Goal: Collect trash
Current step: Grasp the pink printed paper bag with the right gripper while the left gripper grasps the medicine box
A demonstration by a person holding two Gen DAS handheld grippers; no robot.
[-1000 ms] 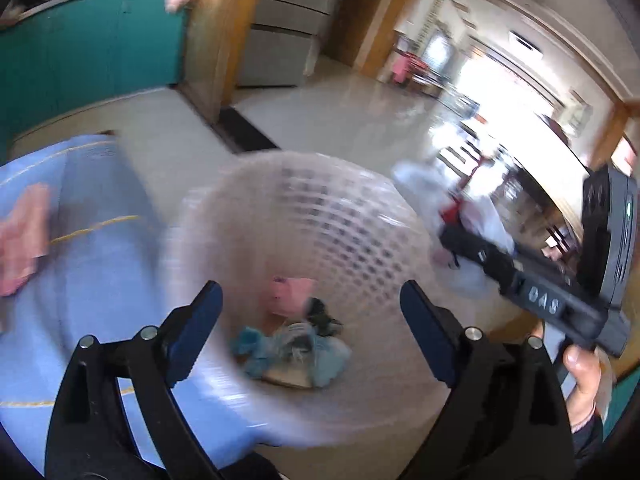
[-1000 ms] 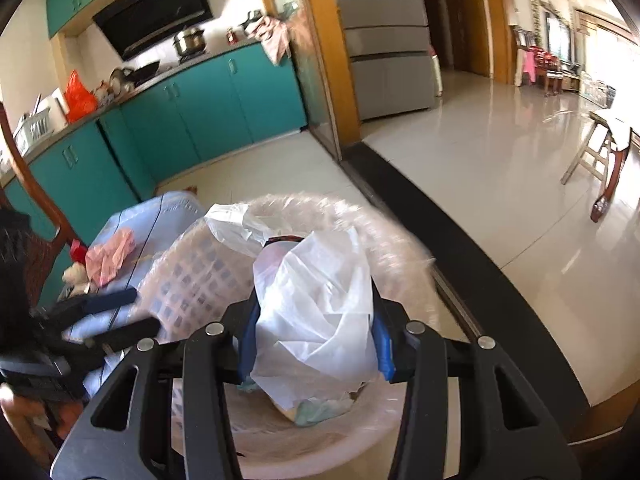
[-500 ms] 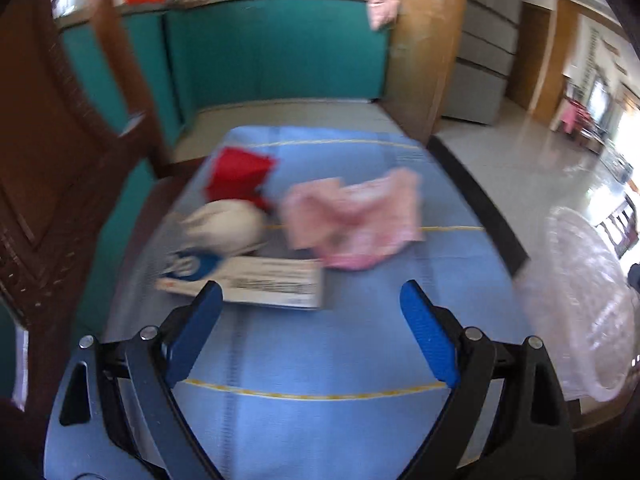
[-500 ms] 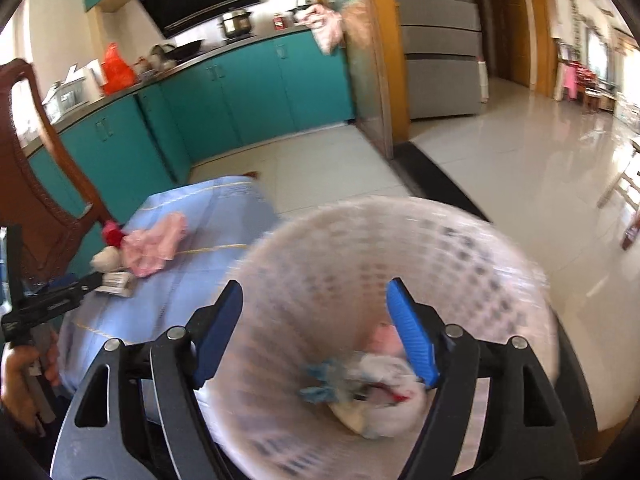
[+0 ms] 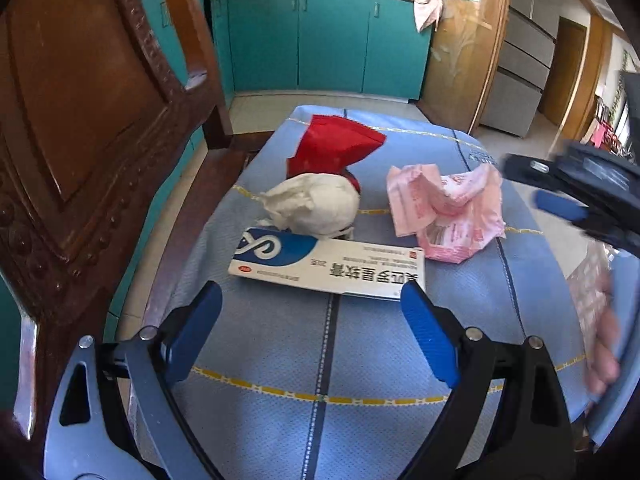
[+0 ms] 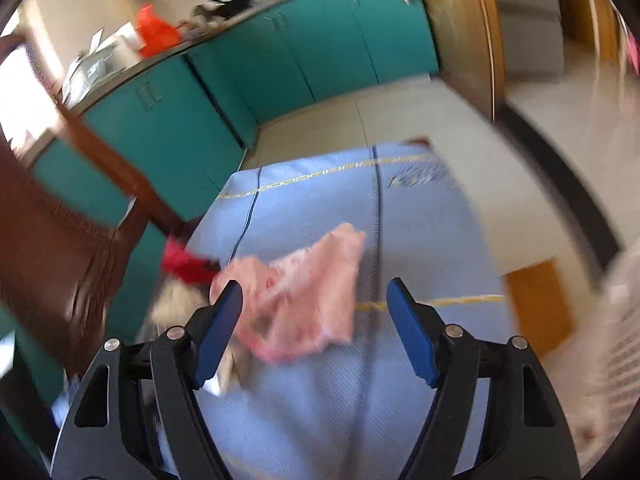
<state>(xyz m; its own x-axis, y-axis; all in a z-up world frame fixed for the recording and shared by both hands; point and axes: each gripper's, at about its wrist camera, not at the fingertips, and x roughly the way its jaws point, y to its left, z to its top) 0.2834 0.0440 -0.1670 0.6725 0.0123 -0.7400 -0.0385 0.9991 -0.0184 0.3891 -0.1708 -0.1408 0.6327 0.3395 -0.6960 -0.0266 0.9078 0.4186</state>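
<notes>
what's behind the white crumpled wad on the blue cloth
A red folded piece lies right behind the white wad, its near edge hidden by the wad. Whether anything more sits between them cannot be seen.

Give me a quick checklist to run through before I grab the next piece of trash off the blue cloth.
1. Left tool open and holding nothing: ok.
2. Right tool open and holding nothing: ok.
3. Medicine box just ahead of the left tool, unobstructed: ok.
4. Pink wrapper ahead of the right tool: ok, though that view is blurred.
5. White wad and red wrapper clear of the box: not ok, the wad touches it.
6. Basket position: cannot tell.
</notes>
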